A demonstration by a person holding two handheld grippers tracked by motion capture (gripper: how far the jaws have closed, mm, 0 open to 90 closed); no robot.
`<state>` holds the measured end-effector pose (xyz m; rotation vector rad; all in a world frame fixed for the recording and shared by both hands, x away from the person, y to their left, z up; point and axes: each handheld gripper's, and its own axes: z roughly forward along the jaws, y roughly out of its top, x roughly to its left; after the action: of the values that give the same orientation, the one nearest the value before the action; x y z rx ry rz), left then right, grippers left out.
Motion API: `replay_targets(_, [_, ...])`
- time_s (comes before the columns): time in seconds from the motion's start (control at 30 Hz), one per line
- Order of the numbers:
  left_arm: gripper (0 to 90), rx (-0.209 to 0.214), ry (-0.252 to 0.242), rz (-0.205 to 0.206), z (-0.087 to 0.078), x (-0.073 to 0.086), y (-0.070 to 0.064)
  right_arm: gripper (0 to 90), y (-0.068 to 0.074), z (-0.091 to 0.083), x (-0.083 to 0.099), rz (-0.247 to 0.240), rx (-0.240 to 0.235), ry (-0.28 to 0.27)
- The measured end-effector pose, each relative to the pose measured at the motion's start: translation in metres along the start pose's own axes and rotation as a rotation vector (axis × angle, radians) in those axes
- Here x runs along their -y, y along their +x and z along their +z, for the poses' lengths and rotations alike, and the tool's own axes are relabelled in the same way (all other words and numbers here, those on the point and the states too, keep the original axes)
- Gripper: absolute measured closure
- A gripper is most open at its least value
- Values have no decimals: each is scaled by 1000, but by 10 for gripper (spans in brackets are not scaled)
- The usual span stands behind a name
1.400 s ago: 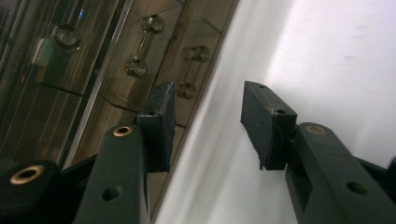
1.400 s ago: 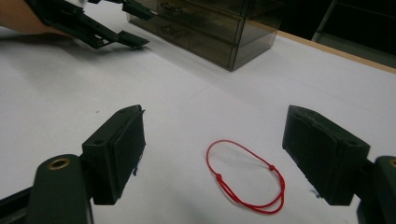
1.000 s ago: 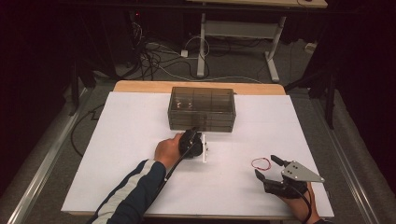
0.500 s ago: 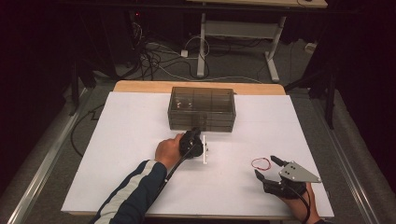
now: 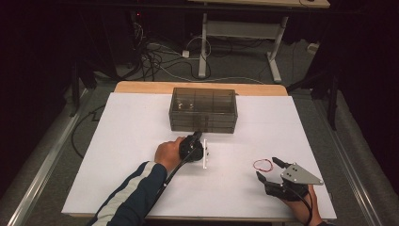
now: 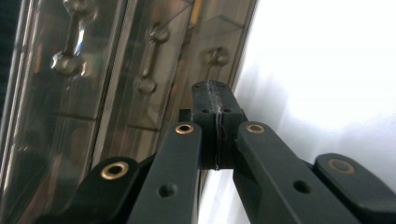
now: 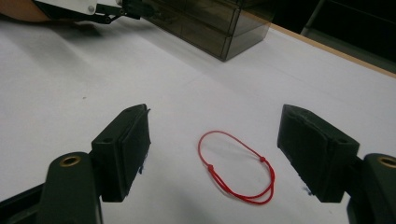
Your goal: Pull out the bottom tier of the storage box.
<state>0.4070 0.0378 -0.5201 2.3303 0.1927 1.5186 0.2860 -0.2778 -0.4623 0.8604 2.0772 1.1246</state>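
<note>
A: Start at your left. Your left gripper (image 5: 197,137) sits at the front of the smoky translucent plastic drawer cabinet (image 5: 203,109), near its lower edge. In the left gripper view the jaws are pressed together, pad against pad, with only a thin seam between them. Is anything caught in there?

B: I can't tell; nothing sticks out of the seam. The tips lie just beside the lowest row of small knob handles (image 6: 215,56), so I'd judge you are lining up on a bottom drawer's pull, and the closed jaws give you a narrow tip to hook or nudge it with.

A: And the small white strip (image 5: 205,157) lying on the white sheet covering the table (image 5: 131,141), just right of your left hand (image 5: 167,153)?

B: Too small to say what it is. It rests flat, apart from the cabinet.

A: Move right, then.

B: The thin red string loop with its small knots (image 7: 237,166) lies flat on the sheet, well apart from the cabinet. Your right gripper (image 5: 272,169) is low behind it with its jaws spread wide, empty, one pad on either side of the loop from its own camera's view, touching nothing.

A: Why held like that?

B: My guess: it waits ready to pinch the string while the left opens a drawer for it. A string that flat will need the pads right down at the sheet.
</note>
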Motion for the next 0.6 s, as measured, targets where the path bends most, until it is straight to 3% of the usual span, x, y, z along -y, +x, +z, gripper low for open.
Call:
replay_targets(0.13, [776, 27, -6, 20, 0, -1, -2, 263, 0, 0, 0, 0, 1, 1])
replay_targets(0.27, [745, 6, 1, 29, 2, -3, -5, 263, 1, 1, 0, -4, 0, 4])
replay_targets(0.3, [707, -5, 5, 19, 3, -3, -5, 264, 1, 1, 0, -6, 1, 4])
replay_targets(0.5, [715, -3, 43, -22, 9, -4, -3, 267, 1, 1, 0, -3, 3, 5])
replay_targets(0.6, [753, -28, 52, 24, 11, -8, -6, 267, 2, 1, 0, -6, 2, 0])
